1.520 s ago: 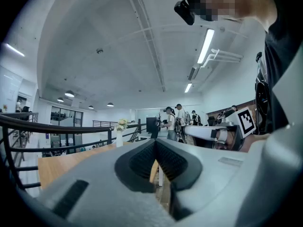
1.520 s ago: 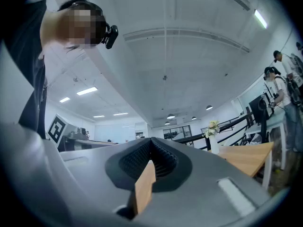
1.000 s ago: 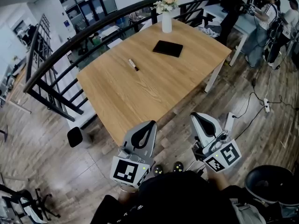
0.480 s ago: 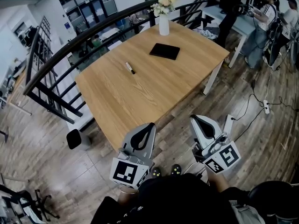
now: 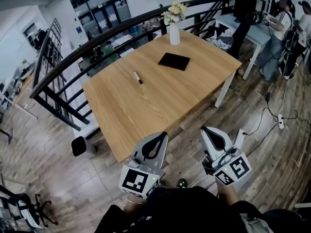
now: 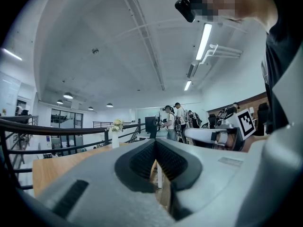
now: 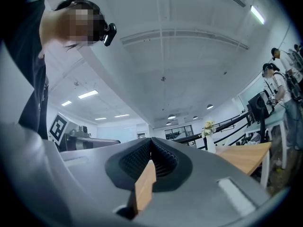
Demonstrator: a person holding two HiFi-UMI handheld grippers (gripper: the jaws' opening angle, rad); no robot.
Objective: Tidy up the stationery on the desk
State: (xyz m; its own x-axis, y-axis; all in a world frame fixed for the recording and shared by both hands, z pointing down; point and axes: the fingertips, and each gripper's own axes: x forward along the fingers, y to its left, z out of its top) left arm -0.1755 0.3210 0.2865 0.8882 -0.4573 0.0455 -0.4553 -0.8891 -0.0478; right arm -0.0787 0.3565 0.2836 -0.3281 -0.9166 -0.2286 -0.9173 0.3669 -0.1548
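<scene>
At 6 o'clock, just off the near corner of the desk [image 5: 146, 110], the left gripper [image 5: 162, 136] and the right gripper [image 5: 206, 130] are being held side by side, each with its jaws pressed fully together on nothing. Farther up the desk, at 11 o'clock, a marker pen [image 5: 138, 77] is lying flat. Beyond it, at 12 o'clock, a black notebook [image 5: 174, 61] is resting, and a white vase of flowers [image 5: 174, 32] is standing at the far corner.

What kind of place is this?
Probably an open-plan office or lab, perhaps on an upper level. A wooden desk stands beside a black railing, and a person works at a station with a monitor.
</scene>
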